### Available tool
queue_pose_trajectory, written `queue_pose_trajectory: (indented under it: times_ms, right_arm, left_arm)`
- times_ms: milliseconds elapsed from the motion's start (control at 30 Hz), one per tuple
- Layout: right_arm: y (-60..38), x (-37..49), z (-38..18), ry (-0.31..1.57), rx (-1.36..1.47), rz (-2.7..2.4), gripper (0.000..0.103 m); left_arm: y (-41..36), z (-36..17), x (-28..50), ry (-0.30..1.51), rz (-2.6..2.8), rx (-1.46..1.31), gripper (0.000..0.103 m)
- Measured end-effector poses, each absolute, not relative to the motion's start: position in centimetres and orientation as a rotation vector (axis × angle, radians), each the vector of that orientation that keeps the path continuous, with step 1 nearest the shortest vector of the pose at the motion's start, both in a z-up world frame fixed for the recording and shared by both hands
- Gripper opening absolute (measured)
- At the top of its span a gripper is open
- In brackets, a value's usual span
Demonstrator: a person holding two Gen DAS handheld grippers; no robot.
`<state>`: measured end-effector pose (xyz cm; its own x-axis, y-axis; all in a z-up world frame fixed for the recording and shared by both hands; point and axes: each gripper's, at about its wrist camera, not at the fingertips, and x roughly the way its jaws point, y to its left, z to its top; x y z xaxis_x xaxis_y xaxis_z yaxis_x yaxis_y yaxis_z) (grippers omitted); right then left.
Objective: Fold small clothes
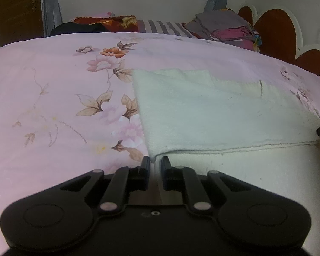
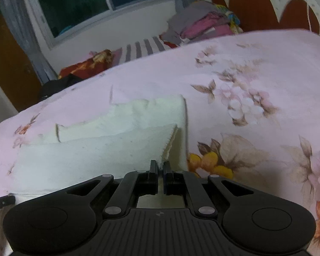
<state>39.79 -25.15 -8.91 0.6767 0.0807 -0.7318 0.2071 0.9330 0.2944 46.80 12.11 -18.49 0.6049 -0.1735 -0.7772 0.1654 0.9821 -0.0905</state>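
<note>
Pale white knit garment [image 1: 213, 111] lies flat on a bed under a pink floral bedspread [image 1: 53, 98], partly folded: one layer turned over another, with a seam line running across near the front edge. Left gripper [image 1: 155, 162] at the garment's near left corner; its fingers [image 1: 146, 164] are drawn close together and pinch the corner of the cloth, which runs down into the narrow gap between them. Right gripper [image 2: 159, 166] at the opposite near corner; its fingers [image 2: 153, 166] are pressed together on a raised, ribbed edge of the garment [image 2: 108, 147], the fabric pulled up into a small peak at the tips. Each view catches a dark tip of the other gripper at its margin. At the far side of the bed: a stack of folded clothes [image 1: 228, 29] beside the red and white headboard [image 1: 277, 32], a striped cloth [image 1: 164, 26], a window [image 2: 91, 6] with grey curtains.
</note>
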Motion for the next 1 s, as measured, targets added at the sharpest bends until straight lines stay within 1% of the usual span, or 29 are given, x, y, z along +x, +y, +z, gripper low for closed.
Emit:
queue_pose_trajectory:
  times_ms: [67, 100, 133, 167, 267, 367, 433, 467, 500, 533, 567, 633, 667, 733, 767, 833, 867, 900, 933, 1000]
  right_arm:
    - [-25.4, 39.5, -9.3, 0.844, 0.366, -0.083, 0.003]
    - [-25.5, 39.3, -9.3, 0.854, 0.362, -0.079, 0.004]
    - [-25.5, 39.3, -9.3, 0.860, 0.358, -0.072, 0.004]
    - [-25.5, 39.0, -8.6, 0.840, 0.333, -0.093, 0.004]
    - [-25.6, 38.3, -6.7, 0.764, 0.309, -0.115, 0.004]
    - [-24.4, 39.6, -7.7, 0.824, 0.325, -0.048, 0.004]
    - [-23.5, 40.4, -9.6, 0.907, 0.293, -0.043, 0.003]
    - [-23.4, 40.3, -10.4, 0.946, 0.293, -0.030, 0.003]
    - [-23.3, 40.0, -10.1, 0.941, 0.279, -0.024, 0.003]
    - [-23.4, 39.9, -9.7, 0.942, 0.273, -0.024, 0.004]
    - [-23.5, 39.7, -8.9, 0.891, 0.276, -0.026, 0.004]
    - [-23.7, 40.2, -7.5, 0.792, 0.297, -0.014, 0.004]
    - [-23.8, 41.3, -7.5, 0.783, 0.311, -0.012, 0.004]
    - [-23.6, 44.1, -8.2, 0.824, 0.283, -0.023, 0.004]
    - [-23.6, 45.7, -9.0, 0.854, 0.256, -0.046, 0.004]
    - [-24.6, 47.9, -11.0, 0.938, 0.239, -0.098, 0.003]
    - [-25.5, 47.8, -11.4, 0.925, 0.249, -0.108, 0.003]
    - [-26.1, 47.7, -11.5, 0.932, 0.260, -0.122, 0.003]
    - [-26.2, 47.6, -10.9, 0.940, 0.254, -0.154, 0.004]
    - [-25.1, 46.8, -9.5, 0.888, 0.248, -0.118, 0.004]
  left_arm:
    - [12.4, -18.2, 46.5, 0.912, -0.211, -0.017, 0.011]
    - [12.7, -17.8, 46.3, 0.907, -0.204, -0.024, 0.016]
    - [12.9, -17.0, 45.7, 0.879, -0.192, -0.027, 0.018]
    - [12.9, -16.2, 45.3, 0.842, -0.186, -0.017, 0.024]
    - [11.9, -14.6, 45.1, 0.772, -0.217, -0.004, 0.026]
    - [10.0, -16.0, 47.1, 0.809, -0.249, -0.002, 0.029]
    - [9.2, -18.1, 48.5, 0.902, -0.253, -0.004, 0.029]
    - [9.1, -18.2, 48.5, 0.896, -0.264, 0.011, 0.029]
    - [9.0, -18.0, 48.7, 0.908, -0.273, 0.032, 0.030]
    - [9.1, -17.5, 49.4, 0.918, -0.280, 0.031, 0.030]
    - [9.2, -16.9, 50.1, 0.897, -0.291, 0.017, 0.030]
    - [9.0, -15.9, 52.3, 0.851, -0.288, 0.027, 0.033]
    - [8.6, -15.9, 53.9, 0.843, -0.278, 0.054, 0.034]
    - [8.1, -16.5, 57.0, 0.852, -0.268, 0.074, 0.040]
    - [8.1, -17.4, 58.7, 0.878, -0.247, 0.085, 0.046]
    - [9.1, -19.1, 60.4, 0.896, -0.206, 0.057, 0.050]
    - [9.8, -19.1, 60.6, 0.897, -0.209, 0.017, 0.049]
    - [10.0, -18.6, 60.4, 0.906, -0.196, 0.007, 0.044]
    - [9.8, -18.1, 59.7, 0.893, -0.182, 0.013, 0.044]
    - [8.5, -17.1, 57.9, 0.855, -0.240, -0.010, 0.046]
